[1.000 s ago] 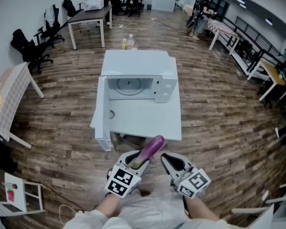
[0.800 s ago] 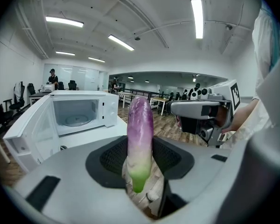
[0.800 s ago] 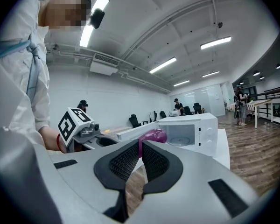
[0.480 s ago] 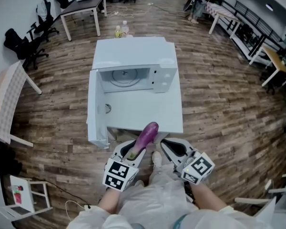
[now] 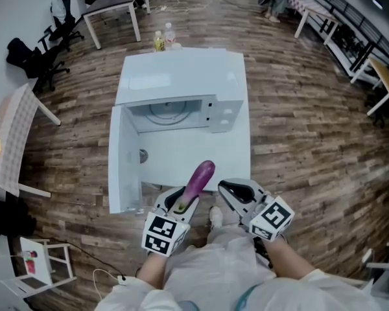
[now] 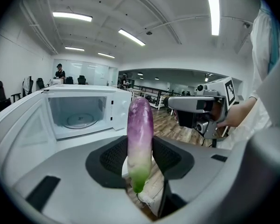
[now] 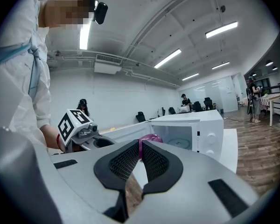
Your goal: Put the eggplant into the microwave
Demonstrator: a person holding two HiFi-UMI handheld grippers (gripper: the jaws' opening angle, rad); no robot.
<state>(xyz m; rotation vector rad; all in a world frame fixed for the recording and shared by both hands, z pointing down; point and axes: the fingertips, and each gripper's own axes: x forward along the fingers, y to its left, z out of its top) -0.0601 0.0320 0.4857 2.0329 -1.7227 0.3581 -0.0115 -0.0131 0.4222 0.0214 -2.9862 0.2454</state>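
The left gripper (image 5: pixel 179 200) pinches the eggplant (image 5: pixel 198 180) by its green end, purple tip aimed at the microwave (image 5: pixel 181 83), just short of its open mouth. The right gripper (image 5: pixel 227 188), jaws pressed together on nothing, sits alongside. I'd go in level, clear of the door (image 5: pixel 124 167), and lower onto the turntable (image 5: pixel 170 113) before releasing.

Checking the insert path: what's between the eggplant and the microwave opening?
Only bare table between the eggplant and the open microwave. The head view shows it; the door stands off to the left.
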